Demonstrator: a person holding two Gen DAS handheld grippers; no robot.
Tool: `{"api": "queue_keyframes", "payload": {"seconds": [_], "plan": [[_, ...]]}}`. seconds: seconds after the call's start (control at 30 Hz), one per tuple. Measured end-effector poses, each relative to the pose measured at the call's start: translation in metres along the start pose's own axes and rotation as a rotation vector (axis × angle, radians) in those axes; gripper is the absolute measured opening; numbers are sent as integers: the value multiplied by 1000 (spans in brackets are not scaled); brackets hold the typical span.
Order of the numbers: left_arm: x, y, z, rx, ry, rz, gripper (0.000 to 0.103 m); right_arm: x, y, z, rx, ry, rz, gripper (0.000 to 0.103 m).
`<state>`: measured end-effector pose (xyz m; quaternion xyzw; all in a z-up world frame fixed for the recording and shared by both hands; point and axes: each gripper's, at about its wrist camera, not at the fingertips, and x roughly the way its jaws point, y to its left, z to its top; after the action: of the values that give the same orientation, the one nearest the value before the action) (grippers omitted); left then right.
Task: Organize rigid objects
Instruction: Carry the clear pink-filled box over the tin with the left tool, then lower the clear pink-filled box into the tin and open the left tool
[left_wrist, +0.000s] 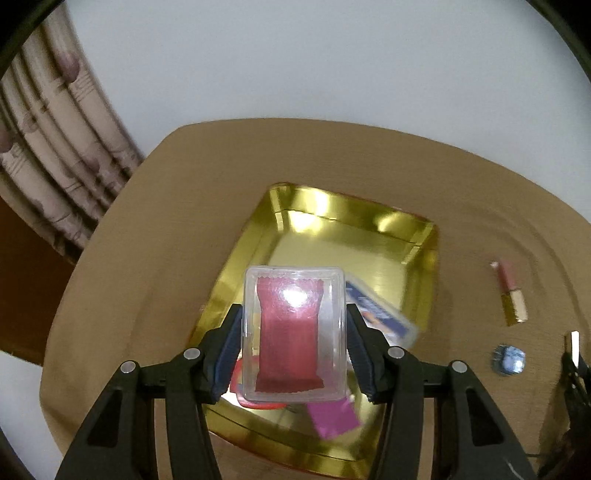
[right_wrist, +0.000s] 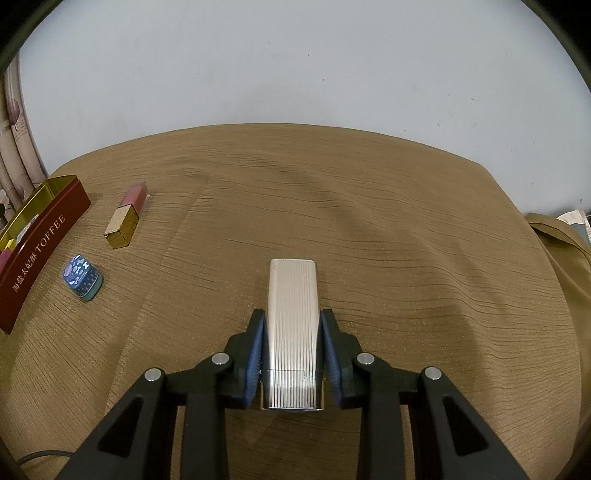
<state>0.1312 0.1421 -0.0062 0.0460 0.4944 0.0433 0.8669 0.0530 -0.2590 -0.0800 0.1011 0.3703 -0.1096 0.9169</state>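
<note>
My left gripper (left_wrist: 294, 321) is shut on a clear plastic box (left_wrist: 294, 332) with a red packet inside, held above the gold tray (left_wrist: 332, 229). In the tray lie a blue-labelled clear box (left_wrist: 384, 314), a magenta packet (left_wrist: 332, 421) and a red item partly hidden under the held box. My right gripper (right_wrist: 291, 332) is shut on a ribbed silver case (right_wrist: 293, 332) over the tablecloth. A pink and gold lipstick (right_wrist: 125, 216) and a small blue tin (right_wrist: 83, 277) lie on the cloth beside the tray; both also show in the left wrist view, the lipstick (left_wrist: 511, 295) and the tin (left_wrist: 509, 360).
The tray's outer wall (right_wrist: 37, 251) is red and reads TOFFEE, at the left of the right wrist view. The brown wrinkled tablecloth (right_wrist: 369, 229) covers the table. A curtain (left_wrist: 55, 166) hangs at the left, a white wall behind.
</note>
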Motion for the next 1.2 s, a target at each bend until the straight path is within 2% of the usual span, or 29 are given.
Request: {"api": "queue_keyframes", "payload": {"seconds": [0.2,0.6,0.9,1.2], "plan": [[18,20,2,-20,23,27,50,0,0,0,0,0,0,30],[42,40,14,-77,64,27,50,0,0,1,-3,0,-3,30],[48,23,10,40,34,70,50,-1,0,1,-2,0,-3,30],[51,14,26,50,24,57,50,-1,1,2,-5,0,-3,30]]}}
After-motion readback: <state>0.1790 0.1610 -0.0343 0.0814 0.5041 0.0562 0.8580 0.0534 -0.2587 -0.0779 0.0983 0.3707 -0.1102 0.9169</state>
